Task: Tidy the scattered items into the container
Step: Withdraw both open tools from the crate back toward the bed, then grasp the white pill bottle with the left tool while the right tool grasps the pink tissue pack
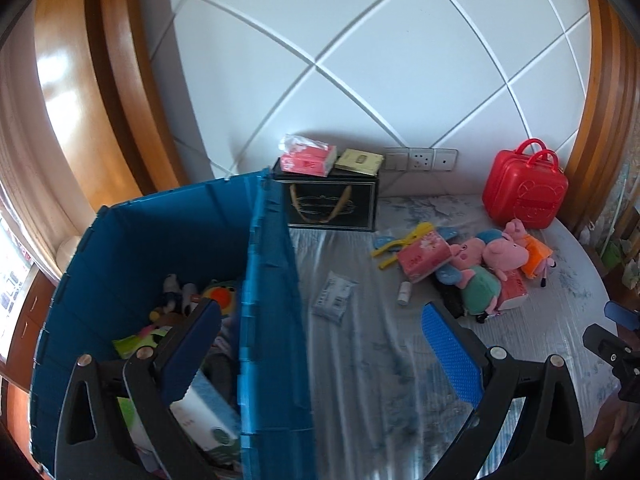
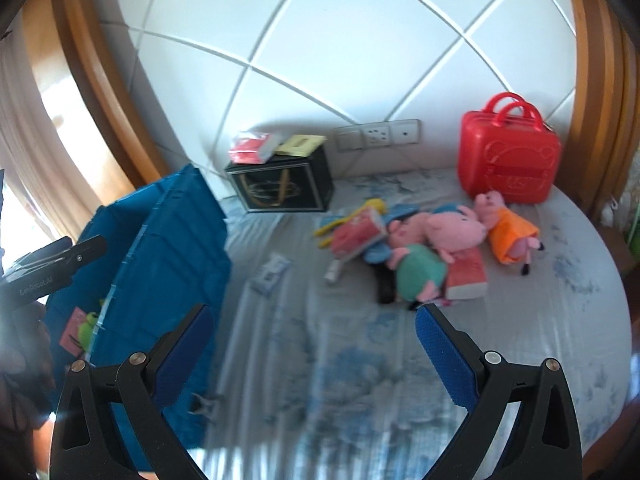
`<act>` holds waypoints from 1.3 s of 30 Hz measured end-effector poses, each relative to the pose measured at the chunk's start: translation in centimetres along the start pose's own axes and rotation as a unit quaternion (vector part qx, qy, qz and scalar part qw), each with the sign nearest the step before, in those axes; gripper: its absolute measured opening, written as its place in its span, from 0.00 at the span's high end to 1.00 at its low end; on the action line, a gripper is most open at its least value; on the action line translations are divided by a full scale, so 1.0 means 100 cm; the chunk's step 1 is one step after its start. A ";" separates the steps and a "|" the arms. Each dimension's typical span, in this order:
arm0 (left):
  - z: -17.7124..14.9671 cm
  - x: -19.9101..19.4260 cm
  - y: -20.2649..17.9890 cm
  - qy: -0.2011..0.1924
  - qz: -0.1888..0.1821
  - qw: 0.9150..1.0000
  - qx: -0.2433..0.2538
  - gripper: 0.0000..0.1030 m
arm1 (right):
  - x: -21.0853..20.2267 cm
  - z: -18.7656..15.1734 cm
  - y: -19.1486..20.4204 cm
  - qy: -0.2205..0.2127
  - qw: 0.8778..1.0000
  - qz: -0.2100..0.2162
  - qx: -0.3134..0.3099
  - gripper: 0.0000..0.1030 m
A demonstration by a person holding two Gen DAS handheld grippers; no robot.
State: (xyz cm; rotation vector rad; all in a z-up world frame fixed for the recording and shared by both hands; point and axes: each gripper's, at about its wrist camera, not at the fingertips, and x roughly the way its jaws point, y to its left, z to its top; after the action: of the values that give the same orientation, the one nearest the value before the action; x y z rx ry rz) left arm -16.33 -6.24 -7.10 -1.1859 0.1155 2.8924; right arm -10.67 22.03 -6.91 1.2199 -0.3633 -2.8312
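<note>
A blue plastic crate stands on the bed at the left and holds several toys and a white box; it also shows in the right wrist view. My left gripper is open and empty, straddling the crate's right wall. My right gripper is open and empty above the bedsheet. Scattered on the bed lie pig plush toys, red tissue packs, yellow clips, a small white bottle and a white wipes packet, well beyond both grippers.
A red toy suitcase stands at the back right. A black gift box by the wall carries a red tissue pack and a beige box. The bed's rounded edge curves along the right. Wall sockets sit behind.
</note>
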 end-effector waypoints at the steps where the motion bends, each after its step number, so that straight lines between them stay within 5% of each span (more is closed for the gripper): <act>1: -0.002 0.004 -0.010 0.002 0.002 1.000 -0.001 0.01 | 0.002 0.000 -0.009 0.003 1.000 0.000 -0.003 0.01; 11: -0.020 0.048 -0.060 0.028 0.012 0.999 -0.024 0.01 | 0.040 -0.009 -0.071 0.038 0.999 0.000 -0.034 0.01; 17: -0.031 0.094 -0.086 0.038 -0.016 0.999 0.002 0.01 | 0.064 -0.022 -0.109 0.055 0.998 -0.030 -0.015 0.01; 26: -0.048 0.210 -0.141 0.064 -0.075 0.993 0.062 0.01 | 0.109 -0.049 -0.163 0.079 0.993 -0.082 0.015 0.01; 39: -0.079 0.379 -0.174 0.086 -0.084 0.989 0.090 0.02 | 0.211 -0.052 -0.235 0.083 0.988 -0.122 0.033 0.01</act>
State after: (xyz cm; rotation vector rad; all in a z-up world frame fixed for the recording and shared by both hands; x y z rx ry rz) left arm -37.07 9.93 -40.37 -1.3380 0.2586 2.5732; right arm -20.13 41.23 -30.69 1.6055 -0.3224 -2.9038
